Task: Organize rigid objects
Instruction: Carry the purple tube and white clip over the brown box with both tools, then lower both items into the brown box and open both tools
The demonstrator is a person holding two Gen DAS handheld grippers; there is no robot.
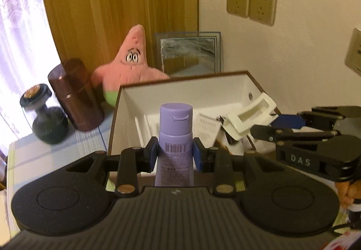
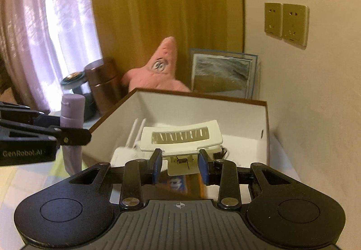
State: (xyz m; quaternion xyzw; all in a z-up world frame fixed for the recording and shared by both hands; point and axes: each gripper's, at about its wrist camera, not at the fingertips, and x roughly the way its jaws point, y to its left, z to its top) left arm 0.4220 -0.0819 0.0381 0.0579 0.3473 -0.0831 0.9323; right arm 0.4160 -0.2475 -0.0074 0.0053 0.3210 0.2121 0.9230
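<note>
- Centrally, left tool (image 1: 175, 152) grips smooth lilac tube (image 1: 175, 135), upright, before the white box (image 1: 180, 92).
- Right tool (image 2: 180, 163) clamps ivory slotted hair clip (image 2: 181, 138) above box interior.
- Behind: pink plush star (image 1: 130, 62), brown flask (image 1: 75, 94).

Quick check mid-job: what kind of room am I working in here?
Most likely a bedroom or living room at home: mustard fabric curtain beside a sheer window drape, a pink star-shaped plush toy on the cloth-covered table, and beige wall sockets.
</note>
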